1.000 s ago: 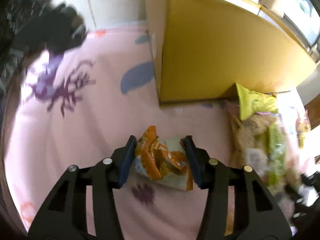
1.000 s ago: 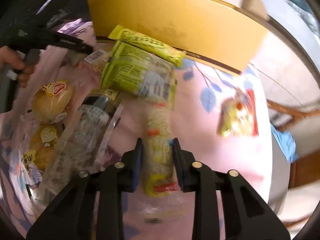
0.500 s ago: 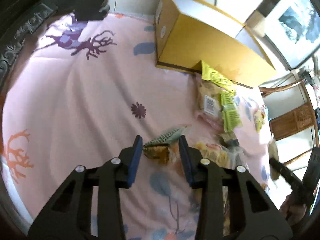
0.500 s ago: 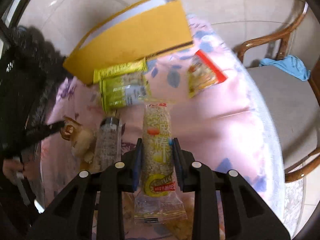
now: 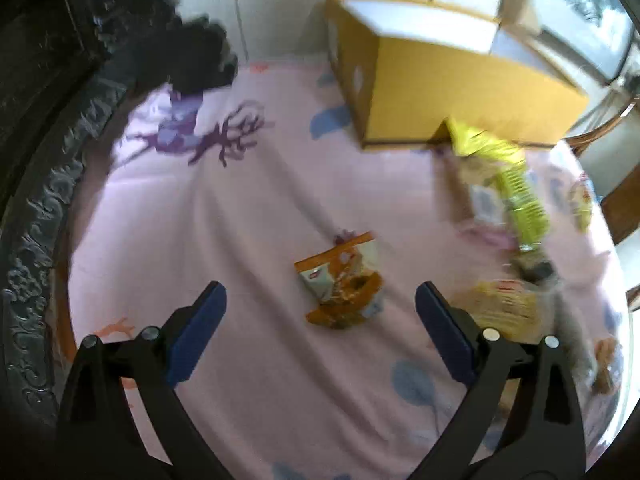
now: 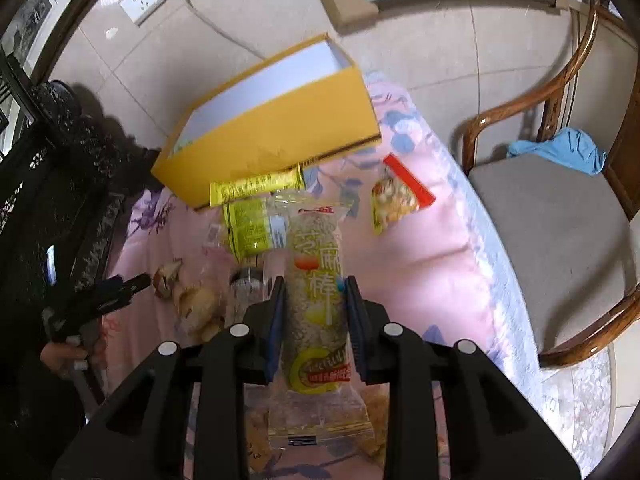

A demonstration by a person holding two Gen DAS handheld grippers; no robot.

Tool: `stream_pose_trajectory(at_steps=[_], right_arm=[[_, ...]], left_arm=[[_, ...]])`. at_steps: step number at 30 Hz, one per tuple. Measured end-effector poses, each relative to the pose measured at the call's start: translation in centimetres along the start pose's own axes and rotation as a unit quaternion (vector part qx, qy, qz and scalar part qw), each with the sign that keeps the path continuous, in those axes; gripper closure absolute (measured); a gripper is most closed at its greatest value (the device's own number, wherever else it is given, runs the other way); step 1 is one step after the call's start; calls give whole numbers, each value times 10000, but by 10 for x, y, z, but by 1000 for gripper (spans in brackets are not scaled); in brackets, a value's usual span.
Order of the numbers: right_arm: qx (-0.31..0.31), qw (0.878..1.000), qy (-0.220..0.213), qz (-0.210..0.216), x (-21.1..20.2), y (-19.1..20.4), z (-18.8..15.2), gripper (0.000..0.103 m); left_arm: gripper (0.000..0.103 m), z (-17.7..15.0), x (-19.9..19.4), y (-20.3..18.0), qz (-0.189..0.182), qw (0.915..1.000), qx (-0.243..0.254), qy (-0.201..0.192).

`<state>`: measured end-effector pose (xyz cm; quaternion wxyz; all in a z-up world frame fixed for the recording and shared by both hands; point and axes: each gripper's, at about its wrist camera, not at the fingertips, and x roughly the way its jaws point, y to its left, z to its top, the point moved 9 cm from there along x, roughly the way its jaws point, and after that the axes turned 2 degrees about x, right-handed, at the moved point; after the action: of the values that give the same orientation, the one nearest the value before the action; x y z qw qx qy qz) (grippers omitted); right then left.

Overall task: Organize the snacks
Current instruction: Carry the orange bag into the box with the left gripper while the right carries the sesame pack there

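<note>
My left gripper (image 5: 320, 300) is open and empty above the pink cloth. An orange snack packet (image 5: 344, 280) lies flat on the cloth between and just beyond its fingers. My right gripper (image 6: 314, 292) is shut on a long clear sesame stick pack (image 6: 316, 292) and holds it up above the table. The open yellow box (image 6: 272, 120) stands at the far side; it also shows in the left wrist view (image 5: 452, 96). Green and yellow packets (image 6: 256, 216) lie in front of the box. The left gripper shows at the left of the right wrist view (image 6: 116, 292).
A pink patterned cloth (image 5: 200, 208) covers the round table. A red-edged snack bag (image 6: 396, 196) lies near the right rim. Bread-like packets (image 6: 196, 308) lie left of my right gripper. A wooden chair (image 6: 552, 232) with a blue cloth stands at the right.
My left gripper has opened and let the orange packet down onto the cloth. My right gripper has lifted the sesame stick pack higher above the table.
</note>
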<state>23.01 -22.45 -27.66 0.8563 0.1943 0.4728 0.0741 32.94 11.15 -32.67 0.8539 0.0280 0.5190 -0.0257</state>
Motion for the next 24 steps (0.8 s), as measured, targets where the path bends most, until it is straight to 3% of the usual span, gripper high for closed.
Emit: stream_pose_trajectory(at_steps=[5,6,7,8,9,12,15,18,22,24], right_arm=[[133,9998,130,93,15,-6,-12,74],[146,9997,186,30,19,-8,-15,74],[168,9996,225,2,21,-11,-18,74],[219,9994,245,56,22,-12,-20,74],[252,9993,229,138,21,-12,-21,74],[176,9993,133,310,17,-8,-20,74],[-26,9994,73,329,14,2,-14,74],[-162,9991,-21,392,9,12,-6,74],[-269,9977,-153,603,-2,29,7,74],[-195,9939,-223,1065,-9,43,21,74]], left_arm=[[7,7,37,-8,-343,9985,-369,202],[17,2,47,-6,-227,9980,-439,402],[18,-1,50,-6,-108,9982,-405,440],[33,0,46,-12,-80,9993,-184,305],[41,-2,43,-16,-34,9995,44,299],[56,-7,38,-21,-277,9988,100,392],[59,-7,32,-17,-390,9981,-107,454],[59,-1,10,-17,-678,9963,-457,266],[59,20,-37,-29,-886,9951,-319,-313],[59,38,-66,-37,-989,9925,-227,-682]])
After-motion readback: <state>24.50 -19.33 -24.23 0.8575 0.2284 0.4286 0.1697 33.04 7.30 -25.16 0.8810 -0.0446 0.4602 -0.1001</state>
